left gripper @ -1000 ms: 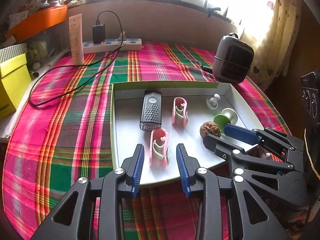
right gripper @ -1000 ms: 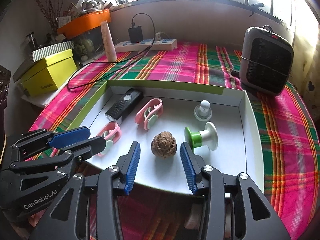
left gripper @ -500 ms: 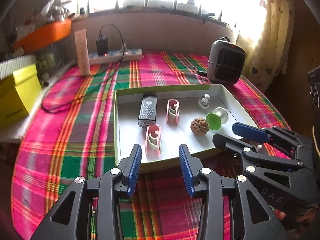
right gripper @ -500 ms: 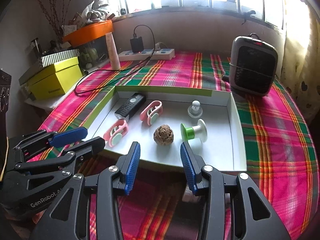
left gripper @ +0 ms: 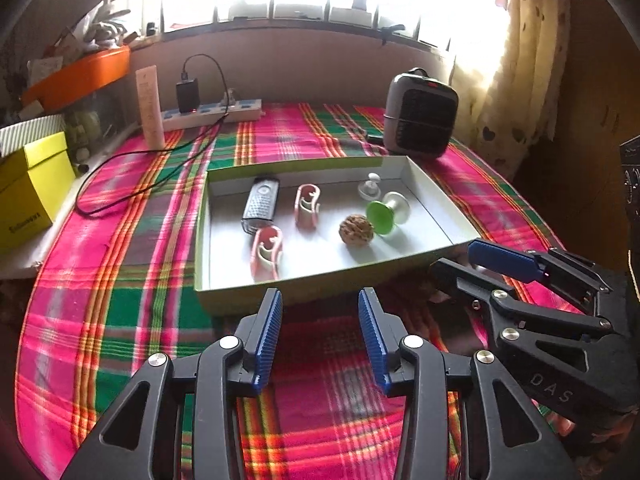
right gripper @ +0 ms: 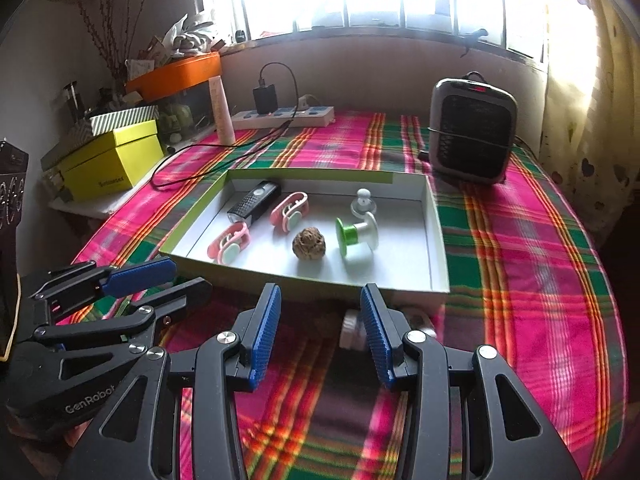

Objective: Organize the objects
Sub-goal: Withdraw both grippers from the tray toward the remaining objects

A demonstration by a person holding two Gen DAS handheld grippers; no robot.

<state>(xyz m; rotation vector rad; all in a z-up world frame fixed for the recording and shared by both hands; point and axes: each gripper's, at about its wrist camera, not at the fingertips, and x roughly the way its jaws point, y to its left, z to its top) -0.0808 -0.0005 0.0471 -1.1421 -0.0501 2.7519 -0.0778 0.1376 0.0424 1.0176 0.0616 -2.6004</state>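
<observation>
Inside tray (right gripper: 438,248) | spool (right gripper: 357,235) lying sideways, green end left | both grippers' fingers released, empty

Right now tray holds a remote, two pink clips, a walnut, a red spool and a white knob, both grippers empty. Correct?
Not quite: the spool is green, not red, as the right wrist view shows. The rest stands: remote, two pink clips, walnut, white knob.

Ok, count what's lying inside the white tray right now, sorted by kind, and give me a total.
In the tray:
Pink clips: 2
Black remote-like device: 1
Walnut: 1
Green-and-white spool: 1
White knob-shaped piece: 1
Total: 6
</observation>
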